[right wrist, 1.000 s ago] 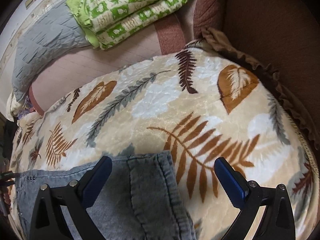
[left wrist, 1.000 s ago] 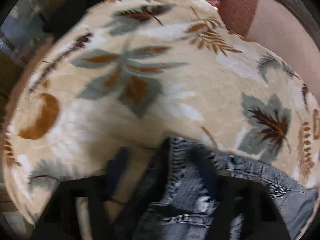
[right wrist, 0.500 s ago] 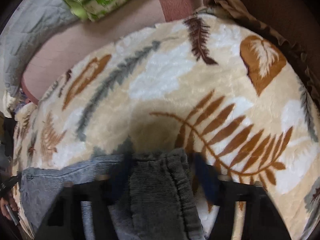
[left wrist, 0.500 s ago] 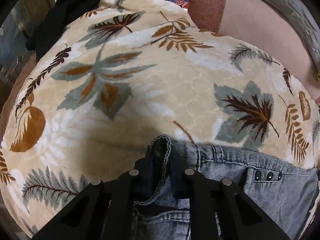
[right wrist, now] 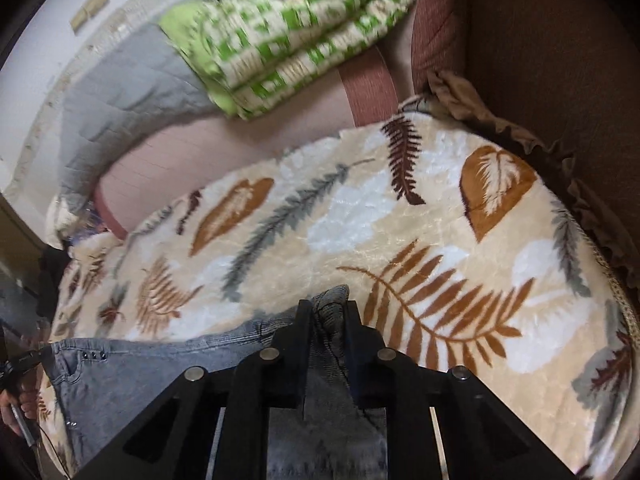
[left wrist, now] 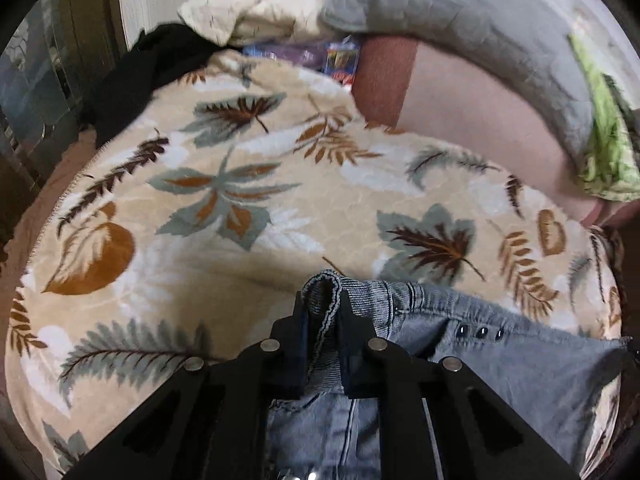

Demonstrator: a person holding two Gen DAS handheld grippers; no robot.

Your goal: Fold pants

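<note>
Grey-blue denim pants (left wrist: 500, 364) lie on a beige leaf-patterned blanket (left wrist: 240, 184). My left gripper (left wrist: 322, 312) is shut on the pants' waistband corner, which bunches up between the jaws. Three small studs (left wrist: 480, 332) show on the waistband to its right. In the right wrist view my right gripper (right wrist: 326, 312) is shut on the pants' leg hem. The denim (right wrist: 140, 376) stretches left from it toward the waistband studs (right wrist: 93, 356). The same blanket (right wrist: 360, 216) lies under it.
A green-and-white folded blanket (right wrist: 288, 36) and a grey quilt (right wrist: 120, 96) lie at the back on a pink sheet (right wrist: 192, 148). A black garment (left wrist: 140, 76) and a small colourful box (left wrist: 340, 60) sit at the blanket's far edge. A brown ruffled cushion edge (right wrist: 540, 144) borders the right.
Both grippers went from open to shut, the left on the waistband corner and the right on the leg hem. Both views have tilted up, so more of the back of the bed shows.
</note>
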